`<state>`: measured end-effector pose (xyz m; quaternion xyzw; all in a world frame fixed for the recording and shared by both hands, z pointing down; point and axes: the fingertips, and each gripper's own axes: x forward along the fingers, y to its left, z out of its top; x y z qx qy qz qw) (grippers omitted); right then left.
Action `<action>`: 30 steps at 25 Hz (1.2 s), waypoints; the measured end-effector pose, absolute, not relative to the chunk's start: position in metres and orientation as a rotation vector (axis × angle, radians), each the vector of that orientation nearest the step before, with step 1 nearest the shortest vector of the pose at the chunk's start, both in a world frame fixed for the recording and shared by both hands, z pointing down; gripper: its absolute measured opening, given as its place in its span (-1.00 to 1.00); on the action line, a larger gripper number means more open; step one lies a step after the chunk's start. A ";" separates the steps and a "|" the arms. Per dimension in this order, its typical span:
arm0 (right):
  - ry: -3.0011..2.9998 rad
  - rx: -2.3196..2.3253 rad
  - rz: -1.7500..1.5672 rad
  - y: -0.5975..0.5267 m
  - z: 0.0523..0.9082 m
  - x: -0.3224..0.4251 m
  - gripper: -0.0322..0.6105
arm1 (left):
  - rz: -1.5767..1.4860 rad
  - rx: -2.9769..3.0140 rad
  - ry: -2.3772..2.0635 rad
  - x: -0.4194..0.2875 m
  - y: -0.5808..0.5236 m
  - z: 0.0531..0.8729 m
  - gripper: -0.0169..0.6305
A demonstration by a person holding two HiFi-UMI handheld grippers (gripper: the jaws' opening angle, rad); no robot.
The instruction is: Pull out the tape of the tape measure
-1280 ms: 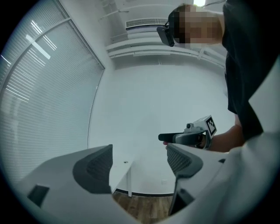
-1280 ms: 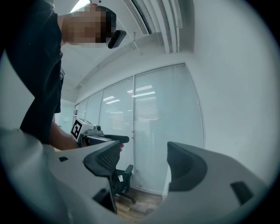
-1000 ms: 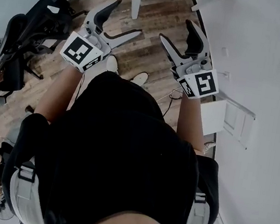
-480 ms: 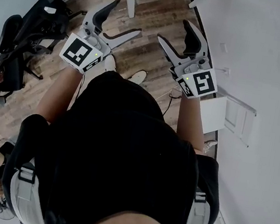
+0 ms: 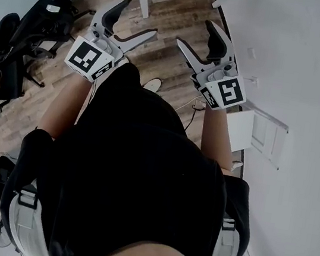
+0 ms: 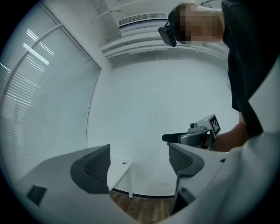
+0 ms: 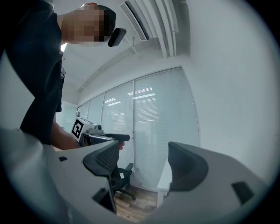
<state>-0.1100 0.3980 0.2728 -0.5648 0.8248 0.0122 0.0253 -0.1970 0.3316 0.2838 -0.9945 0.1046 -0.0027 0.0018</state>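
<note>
Both gaping, plastic left gripper (image 5: 140, 15), right gripper (image 5: 193, 32)

The head view looks steeply down past the person's torso onto the wooden floor (image 5: 160, 52). The left hand-held gripper (image 5: 139, 17) and right hand-held gripper (image 5: 194, 33) lie close below it. Each gripper view looks along its own jaws, tilted upward. Each also shows the opposite gripper, the floor and the white tabletop (image 6: 119, 169).

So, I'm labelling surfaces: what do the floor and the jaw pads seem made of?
Floor: matte wood-look planks, grain and board seams visible; wood or laminate, can't tell. Pads: dark, finely ribbed, probably rubber, set in smooth grey plastic-looking jaws.
</note>
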 end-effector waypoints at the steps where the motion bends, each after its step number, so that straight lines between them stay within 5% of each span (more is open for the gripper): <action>1: 2.547 -1.748 0.035 0.397 0.273 -0.107 0.16 | -0.013 -3.119 0.327 -0.195 0.330 0.284 0.35; 30: 2.635 -1.755 -0.057 0.088 0.293 -0.019 0.11 | -0.003 -3.161 0.317 -0.095 0.026 0.300 0.35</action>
